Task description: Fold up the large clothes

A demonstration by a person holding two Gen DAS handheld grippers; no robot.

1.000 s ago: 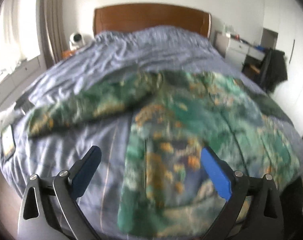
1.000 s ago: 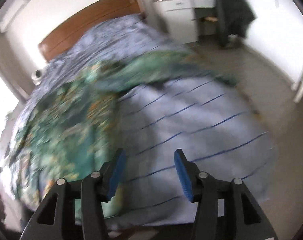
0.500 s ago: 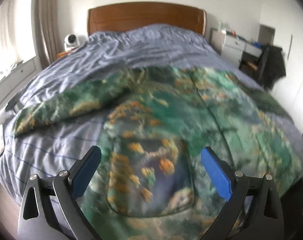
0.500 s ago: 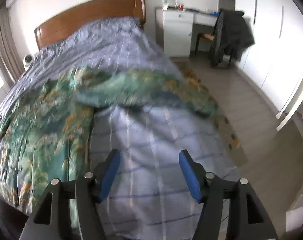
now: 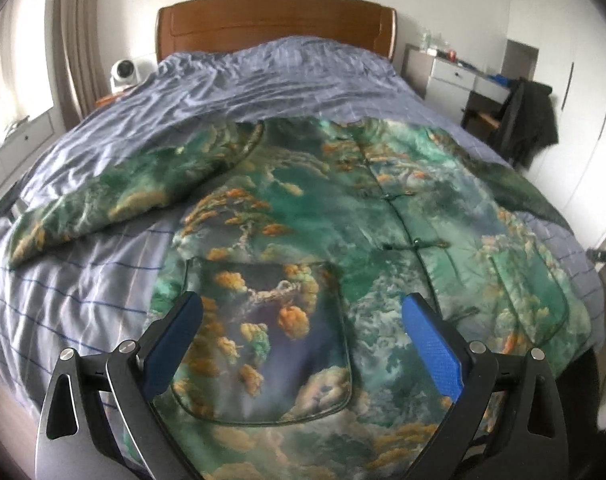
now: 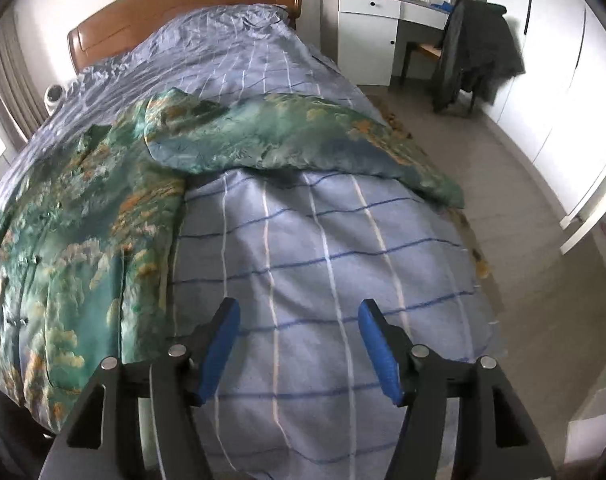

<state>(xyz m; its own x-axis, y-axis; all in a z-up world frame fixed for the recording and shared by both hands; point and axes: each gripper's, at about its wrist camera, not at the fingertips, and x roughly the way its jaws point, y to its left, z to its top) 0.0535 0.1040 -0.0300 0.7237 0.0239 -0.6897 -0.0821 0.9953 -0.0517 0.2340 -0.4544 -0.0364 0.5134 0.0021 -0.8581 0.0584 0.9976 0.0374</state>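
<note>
Item: padded jacket (image 5: 343, 216), green with orange cloud print, laid face up and buttoned on the bed (image 5: 103, 280).
Position: hem at the near edge of the bed, collar toward the headboard (image 5: 275, 20); I read its long axis as running from me to the headboard.
Sleeves: left sleeve (image 5: 115, 196) and right sleeve (image 6: 303, 136) both spread sideways, across that axis.
Left hand-held gripper (image 5: 303, 344): jaws wide, nothing between them; it hovers over the hem and the patch pocket (image 5: 263, 340).
Right hand-held gripper (image 6: 299, 344): jaws have just been opening, moderately wide, empty; bare checked duvet lies beneath.
Key relation: jacket body lies to the left of my right hand-held gripper; right sleeve lies ahead of it, across its line.
Nearer hand: left for the body, right for the right sleeve.
Judgement: no fold made yet.
</note>
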